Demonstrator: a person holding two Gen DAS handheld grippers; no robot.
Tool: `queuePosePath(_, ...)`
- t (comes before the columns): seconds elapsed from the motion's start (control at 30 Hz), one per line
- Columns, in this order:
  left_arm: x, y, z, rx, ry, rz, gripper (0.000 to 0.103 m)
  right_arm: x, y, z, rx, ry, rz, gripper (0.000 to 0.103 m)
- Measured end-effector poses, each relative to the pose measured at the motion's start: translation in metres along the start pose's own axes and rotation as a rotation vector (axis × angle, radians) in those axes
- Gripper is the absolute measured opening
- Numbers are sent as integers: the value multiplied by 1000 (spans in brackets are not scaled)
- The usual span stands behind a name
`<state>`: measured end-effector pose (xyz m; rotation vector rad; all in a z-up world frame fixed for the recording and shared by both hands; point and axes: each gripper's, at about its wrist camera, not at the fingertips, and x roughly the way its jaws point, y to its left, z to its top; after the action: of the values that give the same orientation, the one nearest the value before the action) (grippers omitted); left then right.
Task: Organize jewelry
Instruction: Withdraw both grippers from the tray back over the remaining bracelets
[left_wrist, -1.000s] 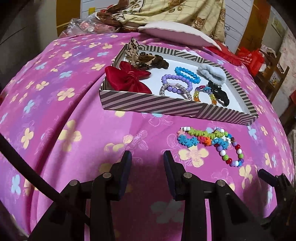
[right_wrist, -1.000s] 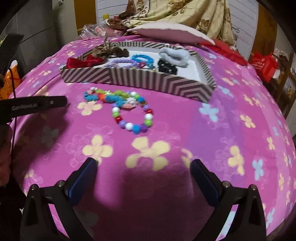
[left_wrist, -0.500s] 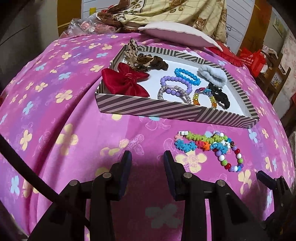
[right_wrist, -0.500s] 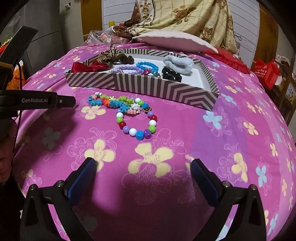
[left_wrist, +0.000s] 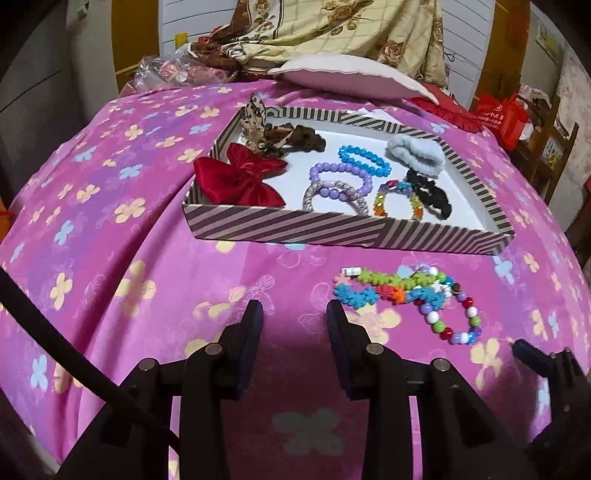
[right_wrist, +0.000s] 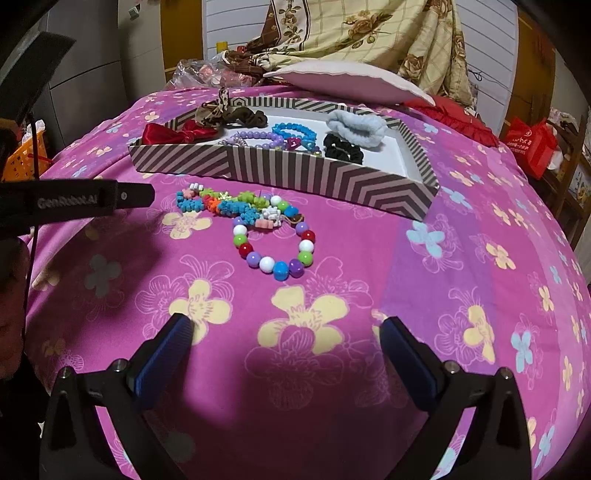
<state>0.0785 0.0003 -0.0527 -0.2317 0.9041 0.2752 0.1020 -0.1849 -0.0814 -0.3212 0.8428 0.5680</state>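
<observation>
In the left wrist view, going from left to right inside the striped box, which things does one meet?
Red bow → purple bead bracelet → rainbow bead bracelet → pale blue scrunchie, all inside the striped box.

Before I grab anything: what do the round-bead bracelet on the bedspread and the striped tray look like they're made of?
Round-bead bracelet: glossy beads with bright highlights, probably plastic or acrylic; the cord is not visible.
Striped tray: flat, thin walls with sharp folded corners and a matte printed pattern, likely cardboard, white inside.
</observation>
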Motion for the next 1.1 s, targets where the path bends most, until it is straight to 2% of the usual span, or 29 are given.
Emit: queuePosePath(1.1,14,-4,3,-2,22,1,31,0,0,0,0,0,1,103)
